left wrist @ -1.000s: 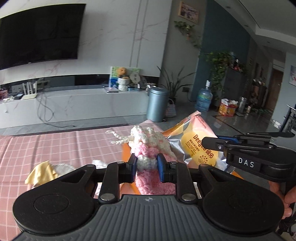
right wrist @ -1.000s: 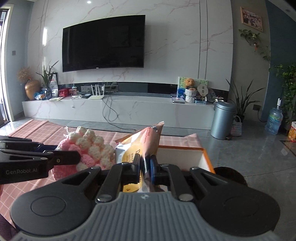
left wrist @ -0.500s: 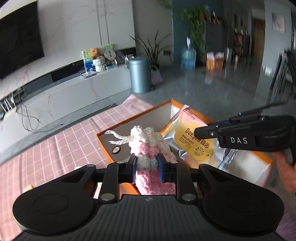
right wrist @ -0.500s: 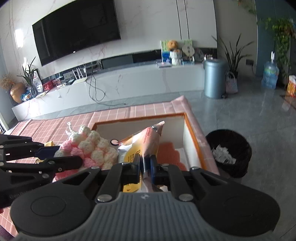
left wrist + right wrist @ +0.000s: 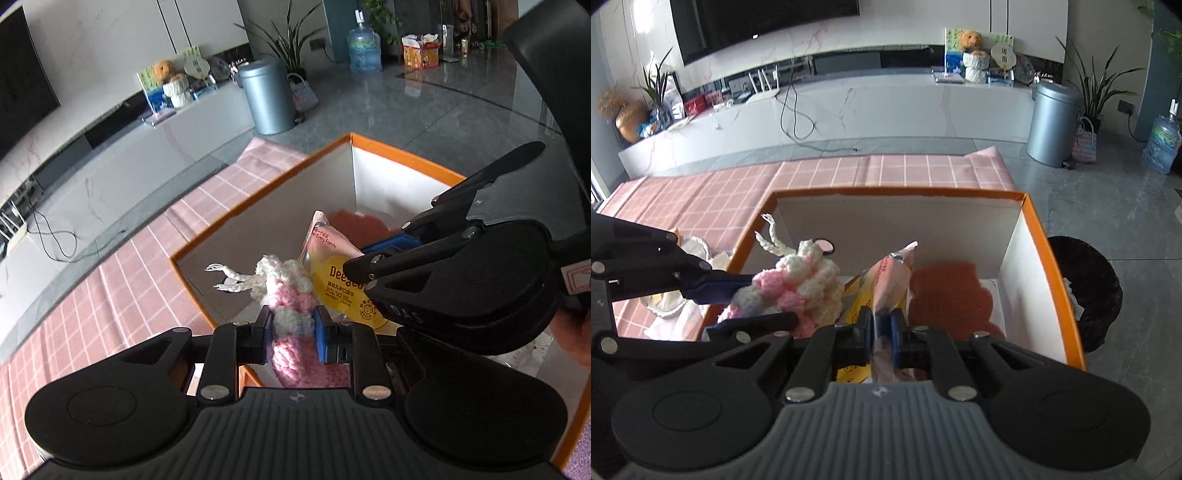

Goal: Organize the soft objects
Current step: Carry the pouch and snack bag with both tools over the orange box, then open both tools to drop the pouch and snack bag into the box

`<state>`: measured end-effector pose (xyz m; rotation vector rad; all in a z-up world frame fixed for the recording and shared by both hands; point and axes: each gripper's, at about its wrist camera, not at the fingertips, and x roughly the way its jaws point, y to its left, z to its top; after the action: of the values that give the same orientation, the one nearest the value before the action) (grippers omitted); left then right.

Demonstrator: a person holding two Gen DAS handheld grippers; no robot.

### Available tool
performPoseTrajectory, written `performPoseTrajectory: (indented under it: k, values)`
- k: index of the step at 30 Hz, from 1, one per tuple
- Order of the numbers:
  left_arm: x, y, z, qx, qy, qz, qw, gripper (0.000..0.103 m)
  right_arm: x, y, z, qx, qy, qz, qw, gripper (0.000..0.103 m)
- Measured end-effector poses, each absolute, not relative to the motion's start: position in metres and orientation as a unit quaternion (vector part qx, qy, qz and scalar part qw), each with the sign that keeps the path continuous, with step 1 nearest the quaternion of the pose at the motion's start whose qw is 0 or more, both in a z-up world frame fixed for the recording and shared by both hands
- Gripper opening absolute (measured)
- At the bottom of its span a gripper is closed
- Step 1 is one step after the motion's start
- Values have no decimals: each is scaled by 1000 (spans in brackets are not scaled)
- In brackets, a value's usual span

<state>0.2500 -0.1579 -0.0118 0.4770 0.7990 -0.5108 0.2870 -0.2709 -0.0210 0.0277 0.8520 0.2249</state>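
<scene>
Pink checked cloth (image 5: 849, 173) is spread over the desk, and an orange-rimmed box (image 5: 1054, 266) with white walls is set on it. Behind, a grey bin (image 5: 1052, 123) is seen on the floor by a long white TV bench (image 5: 886, 99). A pink-and-white knitted toy (image 5: 291, 317) is clamped between the pads of the left tool (image 5: 292, 330), above the box's near left corner. A yellow-and-pink wipes pack (image 5: 886, 291) is pinched by the nearly closed right tool (image 5: 882, 334), over the box interior. An orange-red cloth (image 5: 949, 295) is seen lying on the box floor.
</scene>
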Motion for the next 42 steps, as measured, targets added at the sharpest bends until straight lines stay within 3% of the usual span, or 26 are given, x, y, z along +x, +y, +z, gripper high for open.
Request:
performPoseTrajectory:
  k: [14,17,20,23,33,42]
  values:
    - [252,-177,-32,323,358,-219,849,33,309,-269,-44,12,469,112,876,12]
    - [254,-176,-35,331,348,-219,849,42,310,-268,-49,10,479,109,871,22]
    - [251,-176,-38,346,333,-214,851,62,309,-266,-49,1,482,105,870,29]
    - [246,-174,-38,346,326,-220,852,63,308,-264,-48,-17,478,102,872,37]
    - [236,-166,-18,317,305,-222,870,69,295,-267,-27,-44,451,93,886,47]
    - [215,-130,15,196,284,-220,912,69,264,-269,-1,-47,385,56,920,53]
